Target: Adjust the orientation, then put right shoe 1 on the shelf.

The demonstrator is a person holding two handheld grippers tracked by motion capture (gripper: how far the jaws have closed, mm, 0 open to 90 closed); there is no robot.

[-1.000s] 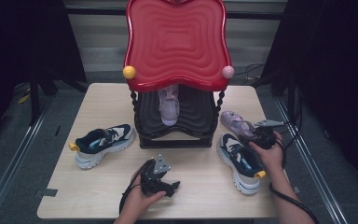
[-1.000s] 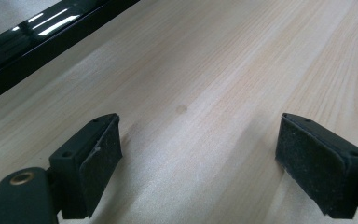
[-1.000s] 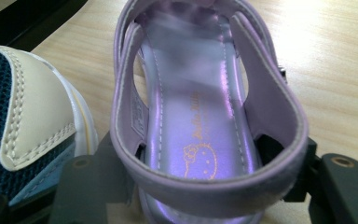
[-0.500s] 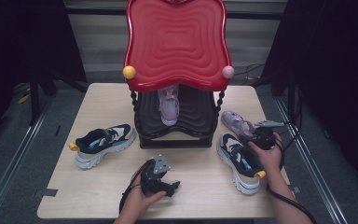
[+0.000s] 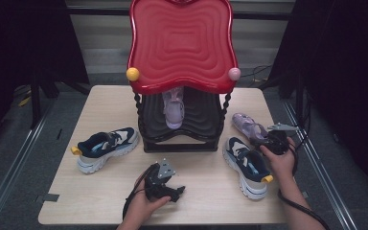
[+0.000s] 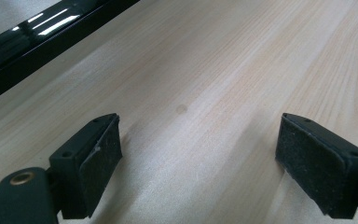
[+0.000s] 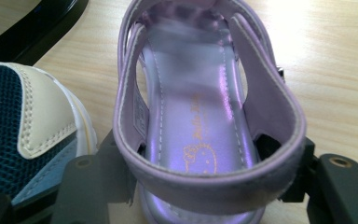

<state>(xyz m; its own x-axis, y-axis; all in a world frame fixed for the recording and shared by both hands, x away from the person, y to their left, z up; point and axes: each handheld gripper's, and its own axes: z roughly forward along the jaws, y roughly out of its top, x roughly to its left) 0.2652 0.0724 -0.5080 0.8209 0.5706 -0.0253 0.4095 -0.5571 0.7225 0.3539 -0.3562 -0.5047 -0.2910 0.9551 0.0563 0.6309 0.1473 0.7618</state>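
A purple sandal (image 5: 246,124) lies on the table to the right of the rack. My right gripper (image 5: 260,140) is at its heel. In the right gripper view the sandal (image 7: 200,107) fills the space between the jaws of the right gripper (image 7: 203,175), which press on both sides of the heel. The matching sandal (image 5: 174,108) stands on the rack's black lower shelf. My left gripper (image 5: 176,190) rests low over the table near the front edge. In the left gripper view it (image 6: 198,135) is open, with bare wood between the pads.
A rack with a red wavy top (image 5: 182,43) and black base (image 5: 182,139) stands mid-table. One navy and white sneaker (image 5: 106,147) lies to its left, another (image 5: 247,165) beside the right hand, seen close (image 7: 28,140). The wooden table (image 5: 206,206) ends near both forearms.
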